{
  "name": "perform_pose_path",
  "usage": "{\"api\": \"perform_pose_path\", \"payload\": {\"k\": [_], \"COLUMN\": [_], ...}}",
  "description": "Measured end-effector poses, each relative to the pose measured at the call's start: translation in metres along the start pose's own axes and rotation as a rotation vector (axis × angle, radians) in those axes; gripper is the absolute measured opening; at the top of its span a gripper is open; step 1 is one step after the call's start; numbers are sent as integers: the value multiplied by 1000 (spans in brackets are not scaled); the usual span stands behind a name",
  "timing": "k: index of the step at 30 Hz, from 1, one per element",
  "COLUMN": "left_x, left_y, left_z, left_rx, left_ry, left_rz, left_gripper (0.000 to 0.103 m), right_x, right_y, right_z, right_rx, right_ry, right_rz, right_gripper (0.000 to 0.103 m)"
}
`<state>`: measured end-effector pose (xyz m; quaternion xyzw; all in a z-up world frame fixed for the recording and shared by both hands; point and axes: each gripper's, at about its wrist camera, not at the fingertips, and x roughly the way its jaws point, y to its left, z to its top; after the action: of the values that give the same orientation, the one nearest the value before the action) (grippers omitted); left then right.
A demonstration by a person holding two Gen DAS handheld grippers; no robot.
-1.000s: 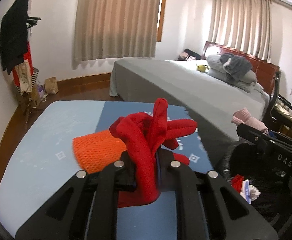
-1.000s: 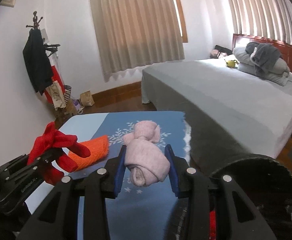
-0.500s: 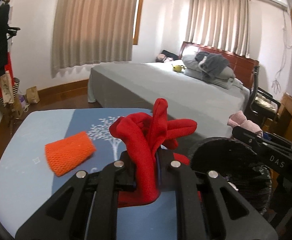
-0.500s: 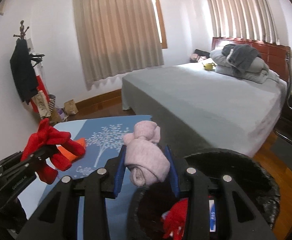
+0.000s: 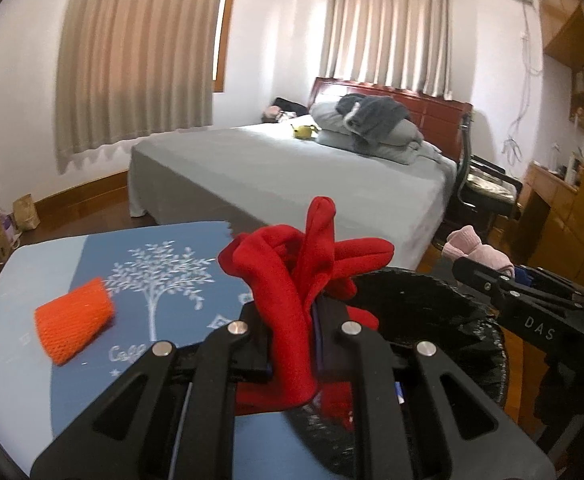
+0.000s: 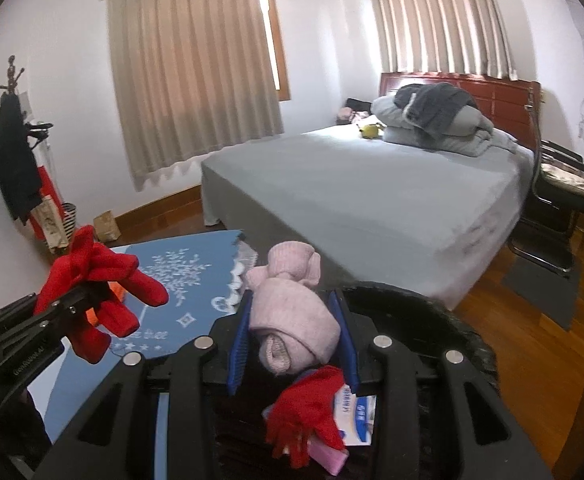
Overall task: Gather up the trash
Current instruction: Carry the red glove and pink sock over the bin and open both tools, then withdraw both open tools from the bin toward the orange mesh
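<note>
Bin beside my counter, bed behind.
My bin [image 6: 464,316] is sitting right of the counter [image 5: 8,364]; the knit roll [image 5: 74,326] is lying on it.

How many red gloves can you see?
2. One red glove is pinched in the left gripper by the black bin. Another red glove lies inside the bin, under the right gripper. More may be hidden deeper.
</note>
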<state>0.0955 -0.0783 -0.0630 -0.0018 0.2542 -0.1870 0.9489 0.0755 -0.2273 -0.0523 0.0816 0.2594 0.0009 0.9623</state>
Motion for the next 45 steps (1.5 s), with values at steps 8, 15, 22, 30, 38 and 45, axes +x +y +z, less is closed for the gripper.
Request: {"api": "perform_pose_path", "payload": {"k": [8, 15, 22, 30, 38, 45], "left_x": [22, 46, 68, 74, 58, 35], "left_y": [-32, -57, -73, -59, -13, 41], "left_z": [-3, -11, -21, -28, -24, -22], "left_rx": [35, 76, 99, 78, 34, -15], "left_ry": [24, 65, 112, 137, 93, 65], "left_rz": [-71, -128, -177, -172, -30, 114], "left_gripper": [13, 13, 36, 69, 84, 86], "right_x": [-6, -7, -1, 3, 1, 14], "right_y": [-32, -53, -65, -76, -67, -34], "right_z": [-9, -14, -17, -19, -16, -13], "right_rx": [27, 50, 56, 68, 64, 40], "right_ry": [12, 21, 37, 46, 21, 29], "right_rz": [-59, -97, -122, -155, -146, -79], "right_gripper": [38, 38, 42, 74, 97, 97]}}
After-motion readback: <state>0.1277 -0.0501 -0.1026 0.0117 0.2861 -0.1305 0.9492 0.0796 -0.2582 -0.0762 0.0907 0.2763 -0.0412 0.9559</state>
